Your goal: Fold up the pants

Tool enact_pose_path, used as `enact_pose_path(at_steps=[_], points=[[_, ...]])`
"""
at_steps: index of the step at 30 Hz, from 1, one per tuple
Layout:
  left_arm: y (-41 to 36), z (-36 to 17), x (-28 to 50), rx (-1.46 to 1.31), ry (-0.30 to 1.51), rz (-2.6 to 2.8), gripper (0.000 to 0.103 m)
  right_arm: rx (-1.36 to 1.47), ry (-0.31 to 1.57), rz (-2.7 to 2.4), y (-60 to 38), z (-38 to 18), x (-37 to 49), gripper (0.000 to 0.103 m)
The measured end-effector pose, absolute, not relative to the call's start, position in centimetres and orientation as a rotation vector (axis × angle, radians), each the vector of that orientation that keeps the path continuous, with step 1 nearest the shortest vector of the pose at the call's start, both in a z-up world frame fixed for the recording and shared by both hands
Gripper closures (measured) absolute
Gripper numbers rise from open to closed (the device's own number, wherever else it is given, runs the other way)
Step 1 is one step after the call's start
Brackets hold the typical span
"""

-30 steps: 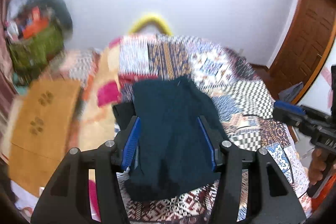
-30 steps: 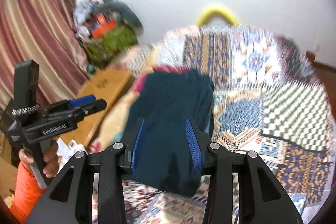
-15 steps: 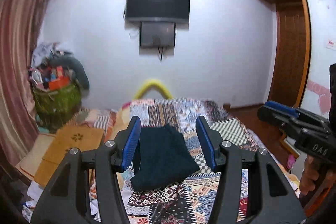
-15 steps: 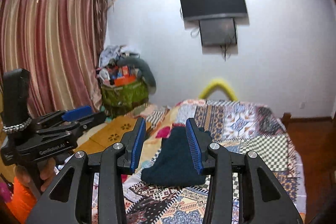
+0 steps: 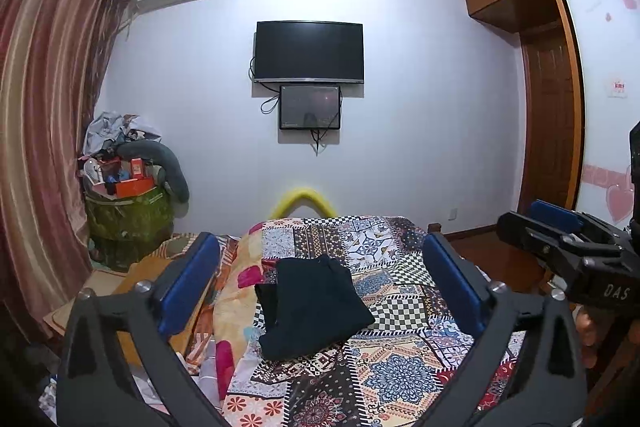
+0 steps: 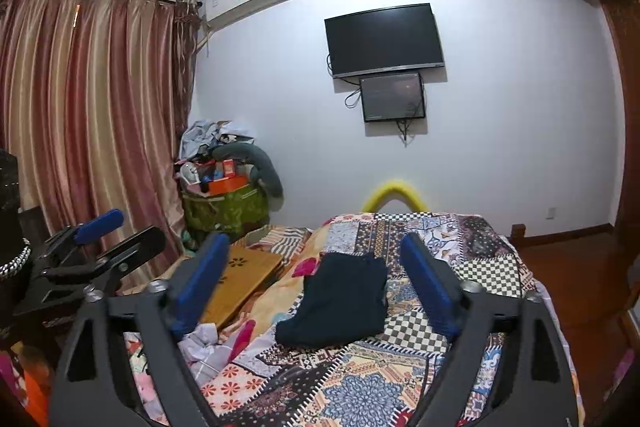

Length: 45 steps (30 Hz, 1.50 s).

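1. My left tongs are wide open and hold nothing. They hang in the air, well back from the bed.
2. My right tongs are wide open too, with nothing in them. They also hang far from the bed.
3. The pants lie alone on the quilt. They make a small dark bundle, with one layer on top of another.
4. I think the folding is done, because nothing touches the pants.
5. A board lies left of the pants. A full basket stands by the curtain.
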<state>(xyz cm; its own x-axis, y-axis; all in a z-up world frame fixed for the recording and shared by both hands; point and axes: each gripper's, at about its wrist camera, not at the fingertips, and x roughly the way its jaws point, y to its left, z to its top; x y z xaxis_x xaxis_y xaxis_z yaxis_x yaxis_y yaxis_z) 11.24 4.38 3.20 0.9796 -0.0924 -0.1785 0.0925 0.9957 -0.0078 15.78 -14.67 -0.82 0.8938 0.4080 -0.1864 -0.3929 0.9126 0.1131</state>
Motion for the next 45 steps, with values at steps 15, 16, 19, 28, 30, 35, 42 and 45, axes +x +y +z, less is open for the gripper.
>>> enact_pose_path(at_steps=[15,16,19,28,30,35,42,45], points=[[3.6,2.0,10.5,0.026,0.181,-0.091,0.000,0.036,0.215,0.353,-14.1,-1.5,15.2,0.000],[3.6,1.9,10.6,0.024,0.183,-0.092,0.000,0.037,0.217,0.354,-14.1,-1.5,15.3,0.000],[3.7,1.8,10.8,0.018,0.191,-0.095,0.000,0.035,0.221,0.347,-14.2,-1.8,15.2,0.000],[3.8,1.8,11.0,0.020,0.193,-0.095,0.000,0.048,0.231,0.343,-14.6,-1.6,14.9,0.000],[3.8,1.7,11.0,0.018,0.194,-0.095,0.000,0.045,0.231,0.341,-14.6,-1.5,14.8,0.000],[3.8,1.5,11.2,0.014,0.199,-0.099,0.000,0.041,0.230,0.337,-14.5,-1.4,14.5,0.000],[4.1,1.4,11.3,0.003,0.200,-0.096,0.000,0.041,0.236,0.330,-14.5,-1.3,14.3,0.000],[4.1,1.4,11.4,-0.003,0.202,-0.098,0.000,0.040,0.237,0.327,-14.4,-1.1,14.3,0.000]])
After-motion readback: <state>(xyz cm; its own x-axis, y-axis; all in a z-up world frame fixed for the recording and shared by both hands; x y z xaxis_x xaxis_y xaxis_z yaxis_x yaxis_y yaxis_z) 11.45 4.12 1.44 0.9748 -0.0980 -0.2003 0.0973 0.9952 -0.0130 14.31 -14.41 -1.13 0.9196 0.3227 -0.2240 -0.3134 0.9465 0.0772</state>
